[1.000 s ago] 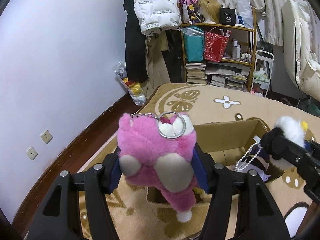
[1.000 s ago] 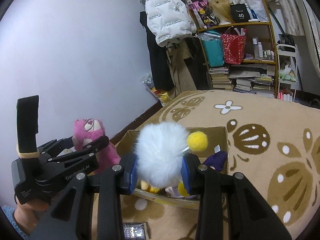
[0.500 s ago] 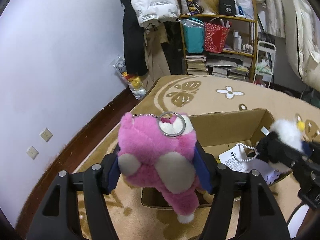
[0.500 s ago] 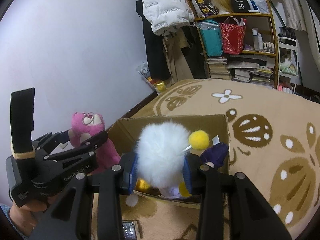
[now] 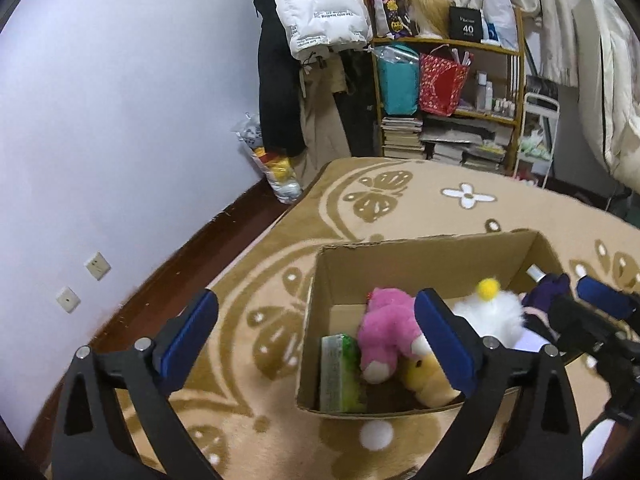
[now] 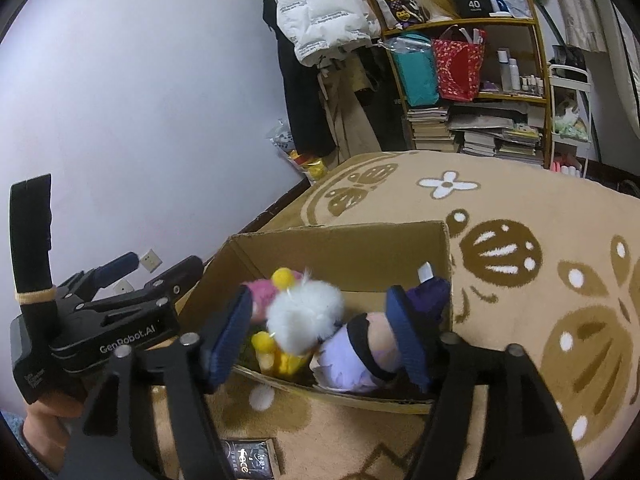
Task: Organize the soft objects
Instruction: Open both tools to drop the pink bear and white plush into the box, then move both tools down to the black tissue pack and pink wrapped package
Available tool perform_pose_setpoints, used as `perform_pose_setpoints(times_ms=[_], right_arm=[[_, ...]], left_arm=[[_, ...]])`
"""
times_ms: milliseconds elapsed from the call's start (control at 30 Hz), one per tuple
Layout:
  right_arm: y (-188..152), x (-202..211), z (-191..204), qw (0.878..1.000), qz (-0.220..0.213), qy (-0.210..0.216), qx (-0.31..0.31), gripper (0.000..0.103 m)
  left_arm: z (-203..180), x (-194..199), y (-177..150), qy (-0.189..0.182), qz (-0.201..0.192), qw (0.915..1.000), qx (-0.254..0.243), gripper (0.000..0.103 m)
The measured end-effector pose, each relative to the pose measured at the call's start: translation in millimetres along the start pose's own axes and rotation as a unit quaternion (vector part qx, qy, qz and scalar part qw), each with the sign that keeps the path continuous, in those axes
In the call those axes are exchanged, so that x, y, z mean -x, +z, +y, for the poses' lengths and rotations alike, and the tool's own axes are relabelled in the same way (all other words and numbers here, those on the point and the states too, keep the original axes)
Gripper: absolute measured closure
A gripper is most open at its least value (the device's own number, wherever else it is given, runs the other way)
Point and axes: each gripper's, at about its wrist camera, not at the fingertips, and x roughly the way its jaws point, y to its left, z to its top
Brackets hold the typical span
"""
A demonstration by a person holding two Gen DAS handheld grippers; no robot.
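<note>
An open cardboard box [image 5: 420, 260] stands on the patterned carpet. Inside it a pink plush [image 5: 384, 332] lies on a yellow plush [image 5: 424, 376], next to a green packet [image 5: 336, 372]. My left gripper [image 5: 316, 312] hovers over the box's near left corner, its jaws opening wide with nothing between them. My right gripper [image 6: 320, 300] is over the box [image 6: 340, 252] too, with its jaws opening. A white fluffy toy [image 6: 304, 316] with yellow pompoms, blurred, sits loose between the right pads, touching neither. It rests by a purple doll [image 6: 360, 352].
A loaded wooden shelf [image 5: 448, 92] and hanging coats [image 5: 316, 12] stand at the far wall. A plastic bag [image 5: 272, 168] leans in the corner. Dark floor runs along the left wall with its sockets [image 5: 96, 266]. A small dark packet [image 6: 248, 460] lies on the carpet before the box.
Both grippers have opened. The pink plush has dropped from the left pads into the box, and the white fluffy toy has come free of the right pads and sunk into the box.
</note>
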Motion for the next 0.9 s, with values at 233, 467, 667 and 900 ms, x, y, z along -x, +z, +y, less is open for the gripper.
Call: perform_pose_setpoints(times_ms=[233,467,667,900], right_arm=[[-0.1,4.5,-2.2,1.0,-0.002,-0.011,-0.004,0.007],[-2.9,7.3,-3.5,1.0,0.001,-0.013,-0.014,0.0],[-9.5,14.8,0.3,1.0,0.007,-0.024,-0.011,0.0],[-19.1,26.8,7.8,1.0,0.016,-0.019,-0.003,0.0]], left_arm=[[5.7,5.5,-1.9,0.01,0.003,0.9999,0.002,0.001],[17.5,16.1,-6.5,0.012,0.004,0.9998,0.016,0.0],[23.8,25.7,-11.5,0.009,0.012,0.9997,0.017,0.0],[26.4,40.2,-18.8,-0.01,0.023,0.9996,0.014,0.0]])
